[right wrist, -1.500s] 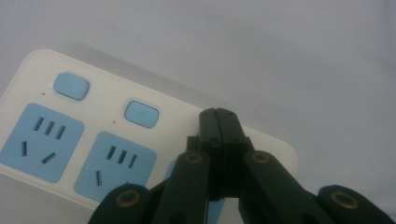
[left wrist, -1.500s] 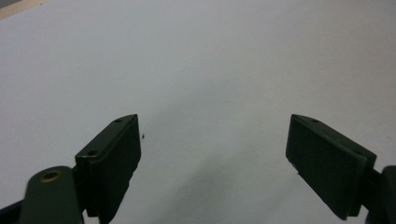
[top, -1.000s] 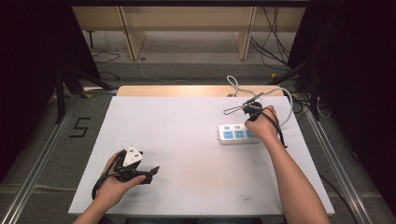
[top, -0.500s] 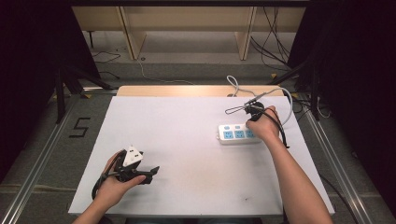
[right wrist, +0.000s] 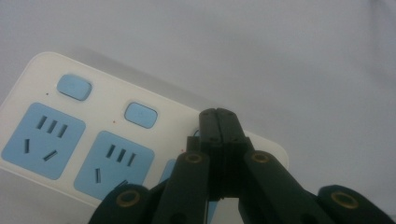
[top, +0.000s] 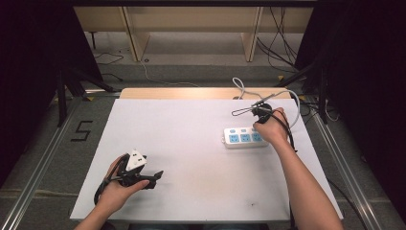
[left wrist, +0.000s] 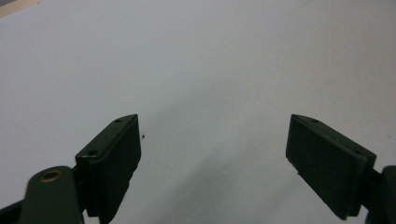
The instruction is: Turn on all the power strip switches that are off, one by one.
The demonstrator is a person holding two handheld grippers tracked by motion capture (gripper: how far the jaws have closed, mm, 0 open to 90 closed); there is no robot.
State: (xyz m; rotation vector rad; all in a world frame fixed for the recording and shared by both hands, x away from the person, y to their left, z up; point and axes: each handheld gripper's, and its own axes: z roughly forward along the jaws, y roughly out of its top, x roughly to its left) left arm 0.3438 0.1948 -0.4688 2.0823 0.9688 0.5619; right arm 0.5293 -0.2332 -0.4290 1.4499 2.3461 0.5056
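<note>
A white power strip with blue sockets and blue switch buttons lies at the right of the white table. My right gripper is above its right end, held by a hand. In the right gripper view the jaws are shut together with nothing between them, and my right gripper points down at the strip, where it covers the spot of the third switch. Two blue switches show to its left. My left gripper rests near the front left, open; in its own view my left gripper has bare table between its pads.
The strip's white cable loops off the back right edge of the table. A thin dark wire loop sticks out beside the right hand. A wooden strip borders the far edge, with shelving and floor cables behind it.
</note>
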